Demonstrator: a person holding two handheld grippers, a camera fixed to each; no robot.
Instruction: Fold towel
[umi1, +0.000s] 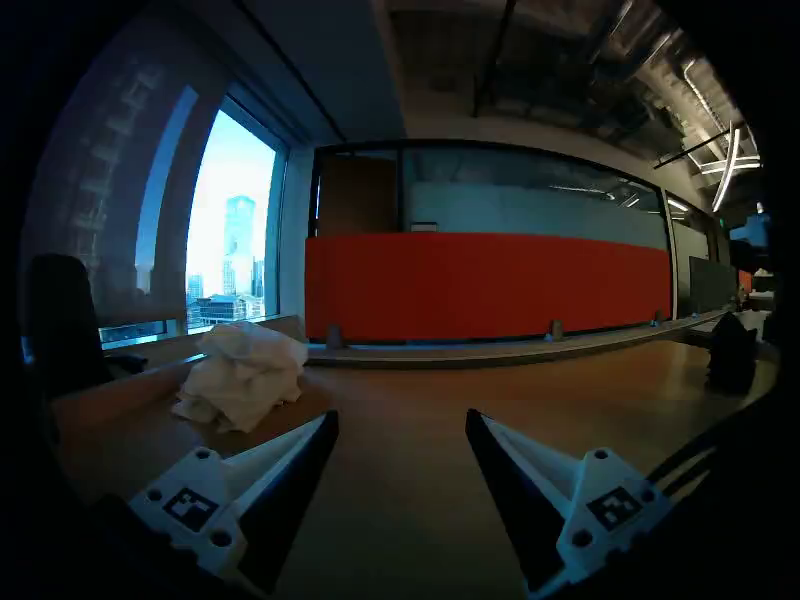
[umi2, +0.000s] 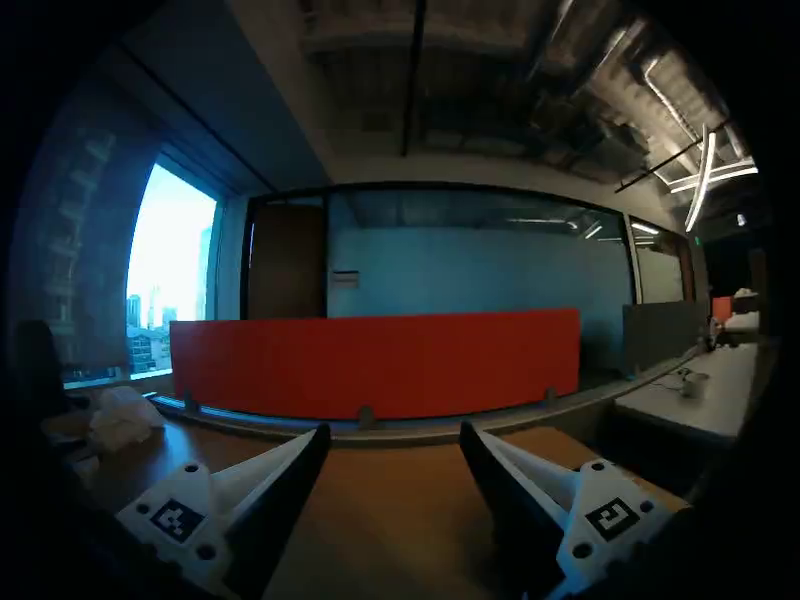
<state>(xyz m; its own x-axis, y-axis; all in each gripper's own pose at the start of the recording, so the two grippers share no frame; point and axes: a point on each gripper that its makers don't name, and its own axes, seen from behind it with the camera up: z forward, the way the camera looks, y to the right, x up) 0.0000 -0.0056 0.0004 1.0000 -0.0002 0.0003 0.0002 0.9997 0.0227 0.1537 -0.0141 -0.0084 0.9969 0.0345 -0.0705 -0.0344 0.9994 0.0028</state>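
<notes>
open office space forms the background, with a bare ceiling of pipes and strip lights. a tall window on the far left shows bright sky and city towers. a long red partition runs along the far edge of the table, with glass walling above it. the wooden table spreads brown and wide from the near side to that partition. in the right gripper view a second, paler table stands at the far right with a small cup-like thing on it. a dark chair sits at the far left by the window.

the towel is white and lies crumpled in a loose heap on the table at the far left, near the window. in the right gripper view the same towel shows farther off to the left.

the left tool hangs low over the table, released, its fingers spread wide over bare wood, well apart from the towel ahead on its left. the right tool is likewise released and grips nothing. a small dark object stands on the table at the far right; what it is cannot be told. each finger carries a small black-and-white marker near its base.
</notes>
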